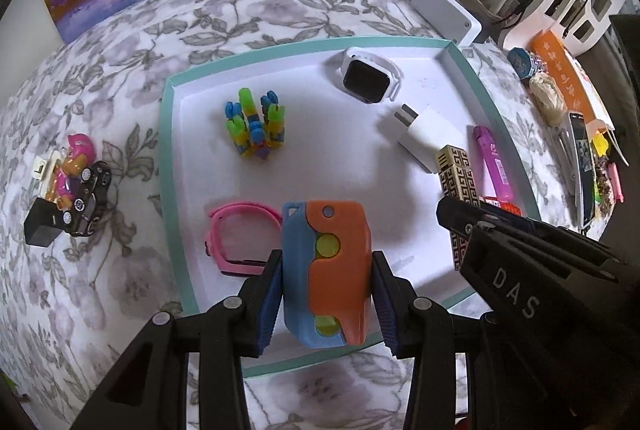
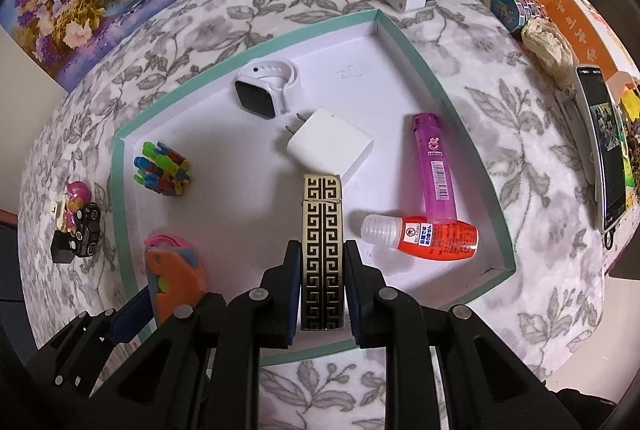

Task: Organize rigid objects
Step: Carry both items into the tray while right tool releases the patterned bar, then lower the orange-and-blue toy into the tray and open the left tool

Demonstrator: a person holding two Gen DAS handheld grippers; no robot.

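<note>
Left gripper (image 1: pixel 325 282) clamped the orange-blue toy (image 1: pixel 325 270) over the near edge of the tray (image 1: pixel 172 133), just right of the pink band (image 1: pixel 240 238). Right gripper (image 2: pixel 322 280) pinched the patterned lighter (image 2: pixel 322 250) inside the tray, near the white charger (image 2: pixel 330 145), pink lighter (image 2: pixel 434 165) and red bottle (image 2: pixel 432 236).

An orange-and-blue toy (image 1: pixel 324 270) and a gold-black patterned lighter (image 2: pixel 322 250) sit upright over the teal-rimmed tray (image 2: pixel 440 89).
</note>
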